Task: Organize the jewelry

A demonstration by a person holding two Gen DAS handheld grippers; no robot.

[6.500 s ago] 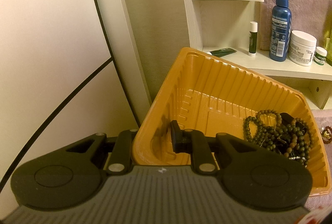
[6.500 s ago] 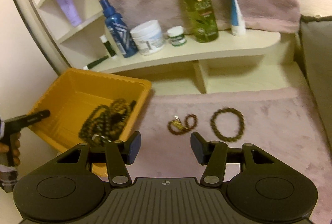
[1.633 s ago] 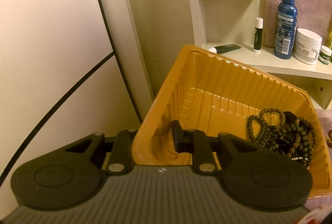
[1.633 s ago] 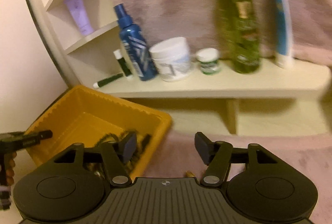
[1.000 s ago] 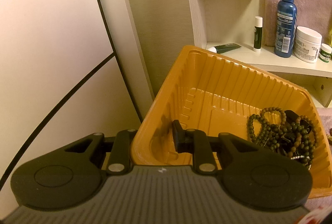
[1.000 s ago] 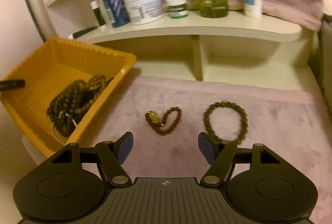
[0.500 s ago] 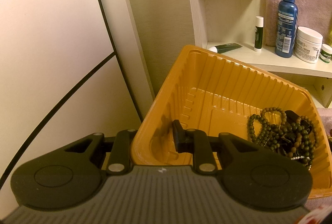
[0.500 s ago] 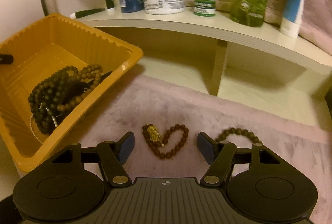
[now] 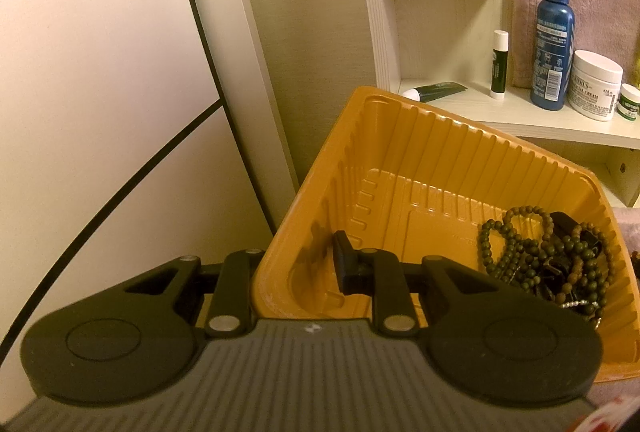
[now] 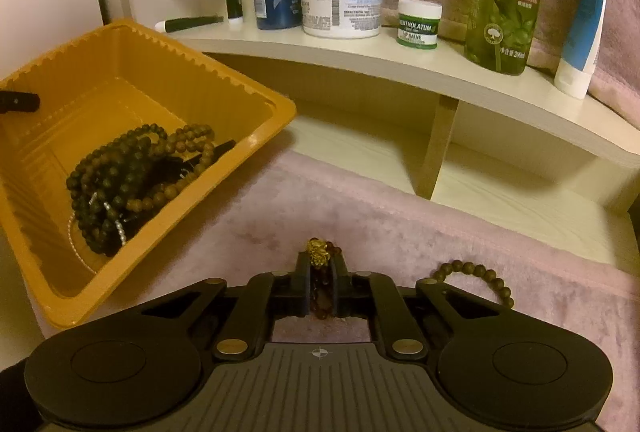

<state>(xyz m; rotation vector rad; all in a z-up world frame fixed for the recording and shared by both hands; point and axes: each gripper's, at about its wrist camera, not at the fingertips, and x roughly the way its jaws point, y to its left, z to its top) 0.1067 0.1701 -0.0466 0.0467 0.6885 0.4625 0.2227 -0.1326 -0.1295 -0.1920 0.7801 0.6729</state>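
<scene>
Right wrist view: bracelet (image 10: 320,272) on the mat (image 10: 440,232), right of the tray (image 10: 256,147), is pinched by the right gripper (image 10: 320,290), whose jaws just closed on it. Left gripper (image 9: 298,266) clamps the tray's wall. Beads may slip loose during lifting.

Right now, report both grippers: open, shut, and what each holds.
Left gripper: shut on the yellow tray, pinching its wall.
Right gripper: jaws have just closed on the reddish bead bracelet with the gold charm.
</scene>
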